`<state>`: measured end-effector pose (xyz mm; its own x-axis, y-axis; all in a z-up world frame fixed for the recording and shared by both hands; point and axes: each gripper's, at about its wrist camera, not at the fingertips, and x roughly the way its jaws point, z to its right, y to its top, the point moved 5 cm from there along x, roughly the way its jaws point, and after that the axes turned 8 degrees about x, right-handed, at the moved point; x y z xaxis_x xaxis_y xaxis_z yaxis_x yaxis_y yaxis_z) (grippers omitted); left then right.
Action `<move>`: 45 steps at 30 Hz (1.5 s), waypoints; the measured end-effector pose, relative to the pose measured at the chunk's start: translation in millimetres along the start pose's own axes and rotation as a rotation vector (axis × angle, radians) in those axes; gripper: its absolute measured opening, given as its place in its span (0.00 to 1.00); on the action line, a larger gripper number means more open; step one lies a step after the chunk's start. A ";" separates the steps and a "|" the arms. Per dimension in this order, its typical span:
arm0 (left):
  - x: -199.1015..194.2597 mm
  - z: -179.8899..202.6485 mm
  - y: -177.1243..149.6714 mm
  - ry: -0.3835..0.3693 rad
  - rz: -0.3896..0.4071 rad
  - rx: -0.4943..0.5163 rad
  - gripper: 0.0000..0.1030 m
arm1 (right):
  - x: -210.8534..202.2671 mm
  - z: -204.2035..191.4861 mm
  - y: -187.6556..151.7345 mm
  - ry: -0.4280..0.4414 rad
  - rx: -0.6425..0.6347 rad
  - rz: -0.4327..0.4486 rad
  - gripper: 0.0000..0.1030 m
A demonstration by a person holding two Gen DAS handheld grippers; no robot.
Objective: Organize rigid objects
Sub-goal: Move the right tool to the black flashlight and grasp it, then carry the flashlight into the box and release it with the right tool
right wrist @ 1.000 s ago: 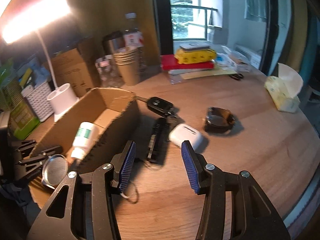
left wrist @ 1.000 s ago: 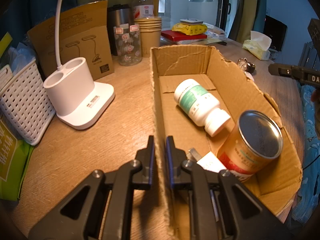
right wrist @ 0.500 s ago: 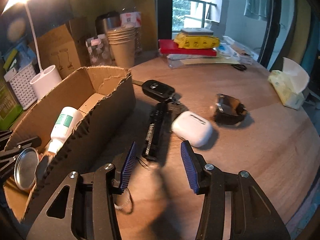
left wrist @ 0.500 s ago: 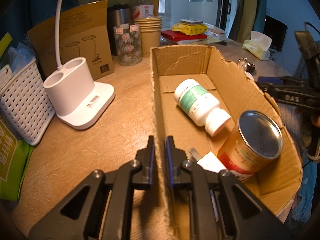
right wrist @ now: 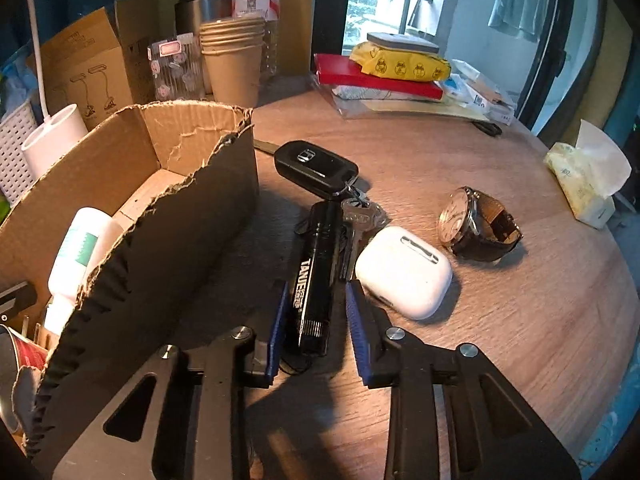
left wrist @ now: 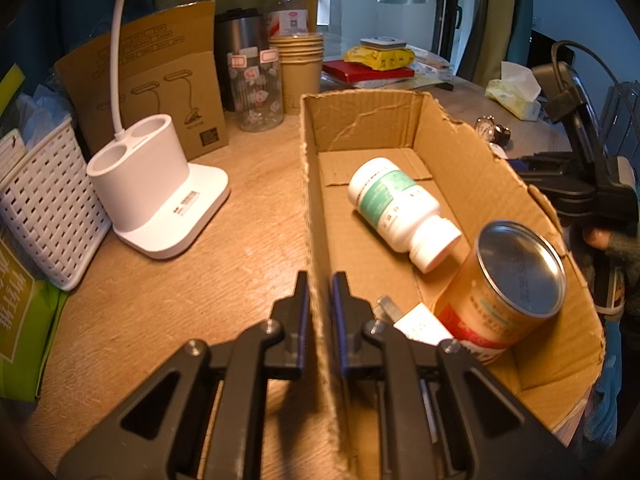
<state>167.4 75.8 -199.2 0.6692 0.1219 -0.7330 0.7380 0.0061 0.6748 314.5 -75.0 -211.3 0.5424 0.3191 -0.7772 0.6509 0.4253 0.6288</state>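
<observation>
So left gripper [left wrist: 320, 296] is clamped on the box [left wrist: 472, 184] wall, holding it steady. Right gripper [right wrist: 316, 312] has been closing around the flashlight [right wrist: 316, 276], pads not quite touching yet. Next: finish the squeeze, lift it into the box.

My left gripper [left wrist: 320, 300] is sitting astride the near left wall of the cardboard box [left wrist: 452, 148], one finger outside, one inside. Inside the box, a pill bottle [left wrist: 394, 204] is lying at one o'clock from my left fingers, a tin can [left wrist: 508, 284] leaning at three o'clock. A lamp base [left wrist: 156, 188] is standing at ten o'clock. My right gripper [right wrist: 314, 312] is straddling the flashlight [right wrist: 316, 272], which is lying just right of the box. An earbud case [right wrist: 404, 270] is lying at two o'clock, a car key [right wrist: 316, 168] at twelve, and a watch [right wrist: 478, 226] probably just beyond the case.
</observation>
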 end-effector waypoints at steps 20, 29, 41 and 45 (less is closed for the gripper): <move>0.2 0.1 -0.2 -0.001 -0.001 0.000 0.12 | -17.7 -3.2 1.3 -0.001 -0.025 0.058 0.21; 0.3 0.2 -0.2 -0.001 -0.001 0.000 0.12 | -50.9 -3.0 8.8 0.010 -0.019 0.121 0.21; 0.3 0.2 -0.1 0.000 -0.001 0.001 0.12 | -104.8 -19.2 27.0 0.033 -0.043 0.233 0.21; 0.3 0.2 -0.1 0.000 -0.001 0.001 0.12 | -120.6 -29.0 31.8 0.045 -0.062 0.265 0.21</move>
<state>167.5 75.7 -199.5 0.6688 0.1219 -0.7334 0.7385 0.0055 0.6743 254.3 -75.4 -98.2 0.6641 0.4631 -0.5870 0.4553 0.3724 0.8087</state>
